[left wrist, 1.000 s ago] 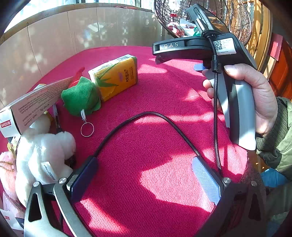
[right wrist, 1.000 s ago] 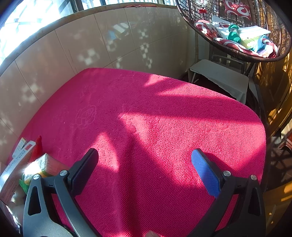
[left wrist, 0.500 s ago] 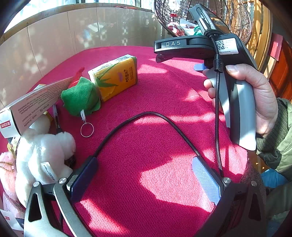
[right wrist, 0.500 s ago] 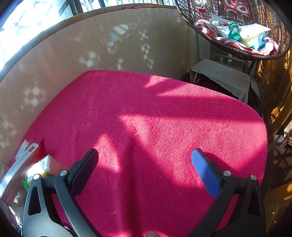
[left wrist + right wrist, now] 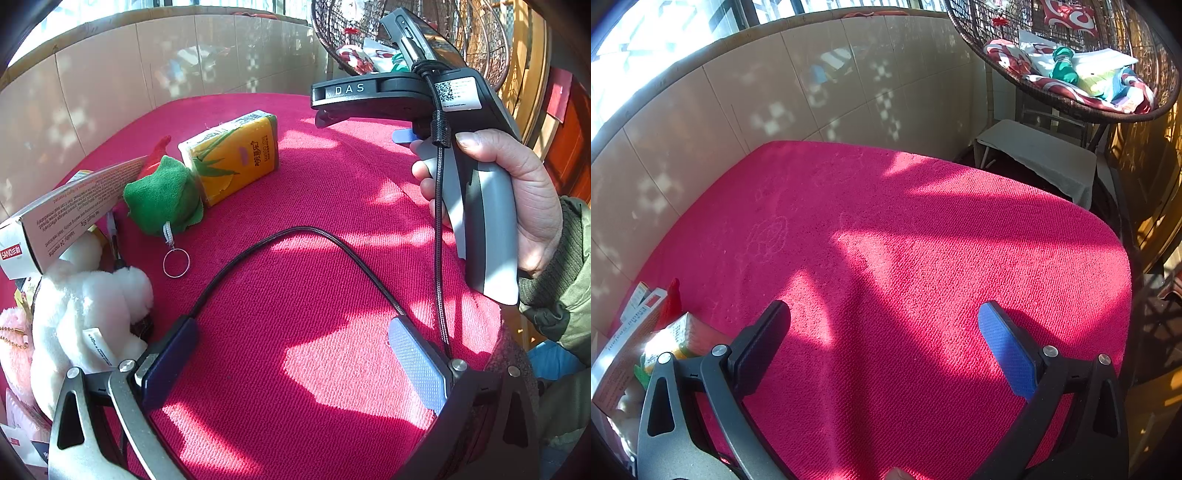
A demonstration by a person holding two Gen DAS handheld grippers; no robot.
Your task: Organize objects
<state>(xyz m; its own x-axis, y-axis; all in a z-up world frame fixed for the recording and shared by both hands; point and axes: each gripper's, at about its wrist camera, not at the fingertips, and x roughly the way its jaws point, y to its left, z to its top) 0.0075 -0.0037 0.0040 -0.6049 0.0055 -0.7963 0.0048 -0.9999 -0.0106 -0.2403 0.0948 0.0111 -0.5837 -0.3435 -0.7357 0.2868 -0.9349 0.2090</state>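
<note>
Two grippers hang over a pink-red mat [image 5: 886, 258], both with fingers spread wide and nothing between them. The left gripper [image 5: 291, 358] sits low at six o'clock in its own view, a black braided cable [image 5: 295, 240] arching over the mat ahead of it. At nine to eleven o'clock lie the things to sort: a yellow tissue pack [image 5: 232, 155], a green plush keychain [image 5: 162, 195] touching it, a long cardboard box [image 5: 66, 210], and a white plush toy [image 5: 85, 306] beside the left finger. At two o'clock a hand [image 5: 517, 199] grips the handle of the right gripper [image 5: 882, 347], which faces bare mat.
</note>
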